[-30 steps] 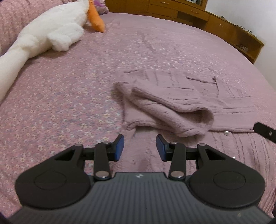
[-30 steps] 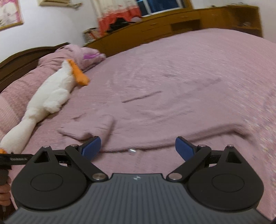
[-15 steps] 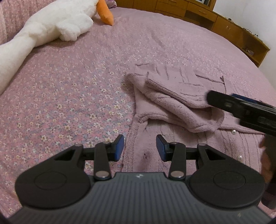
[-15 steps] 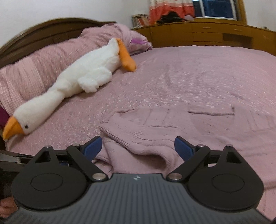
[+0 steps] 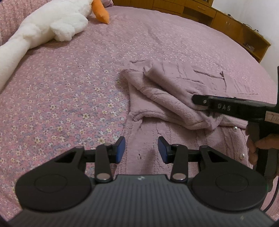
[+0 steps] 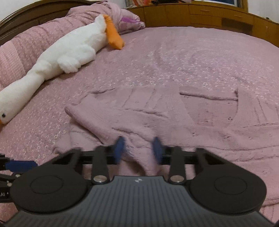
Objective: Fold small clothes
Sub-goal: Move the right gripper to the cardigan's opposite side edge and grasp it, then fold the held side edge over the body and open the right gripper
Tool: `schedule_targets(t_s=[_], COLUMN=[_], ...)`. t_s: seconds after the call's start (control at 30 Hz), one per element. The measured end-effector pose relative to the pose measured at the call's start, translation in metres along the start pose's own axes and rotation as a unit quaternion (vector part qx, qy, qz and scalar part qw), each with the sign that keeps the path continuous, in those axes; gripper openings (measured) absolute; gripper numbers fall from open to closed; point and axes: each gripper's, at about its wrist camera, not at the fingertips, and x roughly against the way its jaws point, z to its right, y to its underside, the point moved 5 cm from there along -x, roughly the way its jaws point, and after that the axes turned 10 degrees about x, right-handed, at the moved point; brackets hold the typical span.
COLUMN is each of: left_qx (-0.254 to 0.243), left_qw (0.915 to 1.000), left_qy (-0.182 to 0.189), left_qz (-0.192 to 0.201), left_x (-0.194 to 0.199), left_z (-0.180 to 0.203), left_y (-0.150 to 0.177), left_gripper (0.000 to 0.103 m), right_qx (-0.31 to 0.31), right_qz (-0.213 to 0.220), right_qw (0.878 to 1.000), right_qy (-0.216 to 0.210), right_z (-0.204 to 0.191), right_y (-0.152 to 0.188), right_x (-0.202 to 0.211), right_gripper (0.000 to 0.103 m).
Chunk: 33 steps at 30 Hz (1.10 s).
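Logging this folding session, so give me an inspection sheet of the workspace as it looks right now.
Surface: floral pink bedspread.
Job's things: mauve knit cardigan lies on the bedspread, one sleeve folded across it.
Clutter: white plush goose beside the pillows.
Grippers: left gripper open above the cardigan's hem; right gripper motion-blurred, jaws around the sleeve end, closure unclear.
Cables: thin dark cable at lower right.
Surroundings: wooden headboard, wooden cabinets.
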Motion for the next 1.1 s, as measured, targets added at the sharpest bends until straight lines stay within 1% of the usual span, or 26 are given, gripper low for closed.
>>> schedule_targets(t_s=[0.07, 0.1, 0.2, 0.3, 0.4, 0.47, 0.53, 0.6, 0.73, 0.77, 0.8, 0.83, 0.9, 0.97, 1.1], left_qx=[0.003, 0.005, 0.008, 0.008, 0.006, 0.006, 0.006, 0.006, 0.009, 0.009, 0.009, 0.009, 0.009, 0.007, 0.002], left_qw=[1.0, 1.0, 0.9999, 0.9999, 0.9998, 0.9998, 0.9998, 0.9997, 0.9996, 0.9996, 0.9996, 0.9996, 0.9997, 0.9998, 0.9999], left_qy=[-0.003, -0.003, -0.004, -0.01, -0.015, -0.017, -0.02, -0.023, -0.024, -0.024, -0.025, -0.026, -0.024, -0.019, -0.015], left_qz=[-0.001, -0.002, -0.005, -0.006, -0.007, -0.006, -0.007, -0.007, -0.007, -0.007, -0.008, -0.008, -0.006, -0.004, 0.003], left_x=[-0.002, -0.003, -0.006, -0.01, -0.013, -0.014, -0.015, -0.016, -0.017, -0.018, -0.017, -0.017, -0.016, -0.013, -0.011], left_z=[-0.001, -0.002, -0.003, -0.003, -0.002, -0.003, -0.003, -0.003, -0.003, -0.003, -0.003, -0.003, -0.002, 0.0, 0.005], left_y=[0.0, 0.0, 0.0, -0.001, -0.001, -0.001, -0.001, 0.0, 0.0, -0.001, -0.001, -0.001, -0.003, -0.004, -0.007], left_gripper=[0.043, 0.043, 0.043, 0.043, 0.043, 0.043, 0.043, 0.043, 0.043, 0.043, 0.043, 0.043, 0.043, 0.043, 0.043], right_qx=[-0.01, -0.016, -0.032, -0.045, -0.051, -0.057, -0.069, -0.089, -0.117, -0.122, -0.124, -0.122, -0.116, -0.112, -0.084], right_qz=[0.006, 0.011, 0.039, 0.075, 0.097, 0.107, 0.112, 0.108, 0.071, 0.058, 0.05, 0.045, 0.048, 0.058, 0.074], right_qw=[1.0, 1.0, 0.999, 0.996, 0.994, 0.992, 0.989, 0.987, 0.987, 0.988, 0.988, 0.988, 0.988, 0.987, 0.99], right_qy=[-0.009, -0.013, -0.011, 0.002, 0.022, 0.045, 0.065, 0.074, 0.08, 0.077, 0.077, 0.079, 0.093, 0.098, 0.092], right_z=[0.003, 0.006, 0.014, 0.026, 0.039, 0.051, 0.065, 0.079, 0.095, 0.098, 0.1, 0.1, 0.098, 0.097, 0.088], right_y=[-0.002, -0.003, -0.011, -0.018, -0.017, -0.011, -0.002, 0.01, 0.036, 0.042, 0.048, 0.052, 0.054, 0.052, 0.035], right_x=[0.003, 0.005, 0.019, 0.043, 0.06, 0.072, 0.079, 0.082, 0.076, 0.074, 0.073, 0.074, 0.077, 0.084, 0.092], right_gripper=[0.014, 0.012, 0.01, 0.01, 0.01, 0.01, 0.01, 0.01, 0.01, 0.011, 0.02, 0.025, 0.055, 0.06, 0.061])
